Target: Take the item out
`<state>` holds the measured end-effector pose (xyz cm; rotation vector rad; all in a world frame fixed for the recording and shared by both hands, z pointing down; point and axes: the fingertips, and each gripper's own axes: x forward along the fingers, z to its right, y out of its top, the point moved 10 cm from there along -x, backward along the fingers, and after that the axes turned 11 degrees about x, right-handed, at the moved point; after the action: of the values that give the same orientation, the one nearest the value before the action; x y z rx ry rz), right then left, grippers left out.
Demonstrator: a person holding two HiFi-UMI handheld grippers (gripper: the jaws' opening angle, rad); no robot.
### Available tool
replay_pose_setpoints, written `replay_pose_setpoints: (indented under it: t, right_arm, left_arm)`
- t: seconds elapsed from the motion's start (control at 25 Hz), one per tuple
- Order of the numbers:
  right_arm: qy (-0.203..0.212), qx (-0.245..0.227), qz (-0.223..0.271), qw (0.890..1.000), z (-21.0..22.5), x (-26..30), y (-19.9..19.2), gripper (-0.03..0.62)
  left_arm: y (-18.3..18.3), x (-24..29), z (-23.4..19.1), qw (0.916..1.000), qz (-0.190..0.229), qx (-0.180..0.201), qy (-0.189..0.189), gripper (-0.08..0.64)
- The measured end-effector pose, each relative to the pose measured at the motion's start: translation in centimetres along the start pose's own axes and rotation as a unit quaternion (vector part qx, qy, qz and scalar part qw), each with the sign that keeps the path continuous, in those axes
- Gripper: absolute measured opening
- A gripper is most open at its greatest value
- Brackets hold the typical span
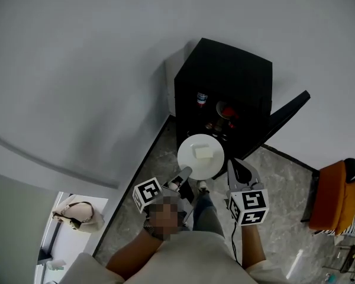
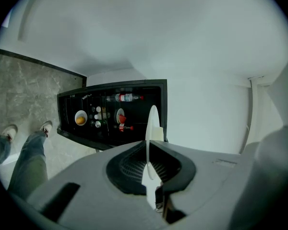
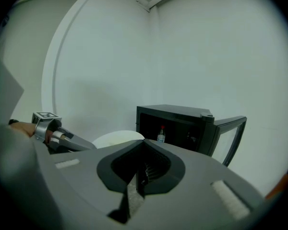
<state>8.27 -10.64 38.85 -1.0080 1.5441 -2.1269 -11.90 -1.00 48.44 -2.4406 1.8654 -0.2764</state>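
Plate, carrying a pale block, is pinched by its rim in the clenched left tool. The plate is outside the black cabinet, just in front of its opening. The right tool is closed on nothing, beside the plate. A bottle stands inside the cabinet, whose door hangs open.

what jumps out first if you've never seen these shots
A white plate carrying a pale block hangs in front of the open black mini fridge, pinched at its rim by the left gripper. The right gripper is just right of the plate, jaws together on nothing. A bottle stands inside the fridge.
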Motion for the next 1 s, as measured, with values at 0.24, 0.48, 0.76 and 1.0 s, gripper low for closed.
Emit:
replay_pose_setpoints:
  t: [0.24,0.48,0.76,1.0]
  right_arm:
    - [0.006,-0.003,0.01,1.0,-1.4,-1.8,0.1,0.006]
    - [0.011,-0.031,0.013,0.999,-2.3,-2.2,-0.2,0.005]
    - [0.014,-0.04,0.014,0.999,-2.5,-1.9,-0.6,0.005]
    - [0.01,-0.039,0.014,0.999,-2.3,-2.3,-1.0,0.005]
  left_arm:
    - [-0.6,-2.7,0.9,1.0,0.0,-0.003,-0.007,0.011]
    - [-0.5,-4.7,1.8,0.9999,0.0,0.008,-0.009,0.011]
    - [-0.5,-4.8,2.0,0.9995,0.009,0.017,-0.024,0.011]
    - [-0.6,-5.0,1.6,0.9996,0.013,0.019,-0.015,0.011]
